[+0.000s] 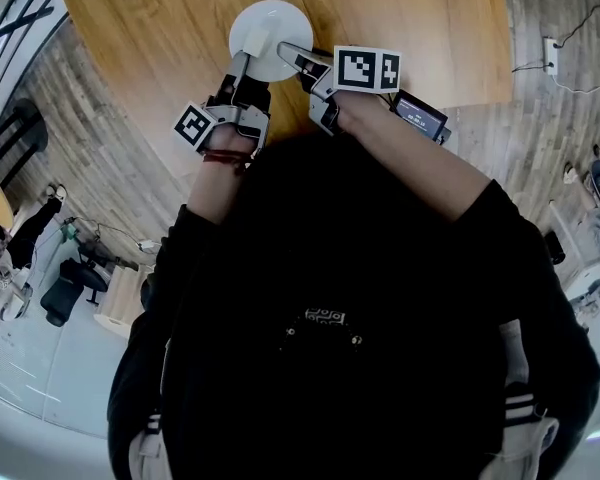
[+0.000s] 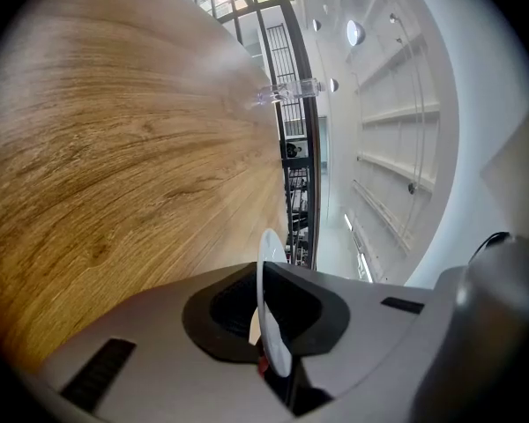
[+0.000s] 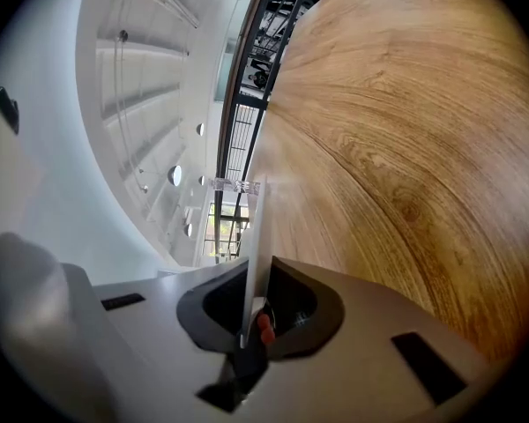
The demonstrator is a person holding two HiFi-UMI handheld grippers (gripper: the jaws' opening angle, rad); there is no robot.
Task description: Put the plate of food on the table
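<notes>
The plate (image 1: 270, 38) was held over the table (image 1: 160, 18), not far in from its near edge. It was pinched at the rim from two sides: the left gripper (image 1: 243, 66) was clamped on the near left rim and the right gripper (image 1: 288, 52) on the near right rim. Whether the underside had already met the table could not be told.

For the setting-down to be done well, both hands would best be lowered together, so that the plate is kept level and nothing slides off. The grips should be loosened only once the base is judged to rest flat. The jaws could then be opened and drawn back low and outward, so that the rim is not lifted or dragged. A spot further in from the table's edge would be safer.

The plate was seen to be round, white, thin and shallow. In both gripper views it appeared edge-on, as a narrow white sliver between the jaws. In the head view its face looked plain, and no food could be made out there. Small red bits (image 3: 264, 327) were seen at the rim in the right gripper view; what they were could not be told.
</notes>
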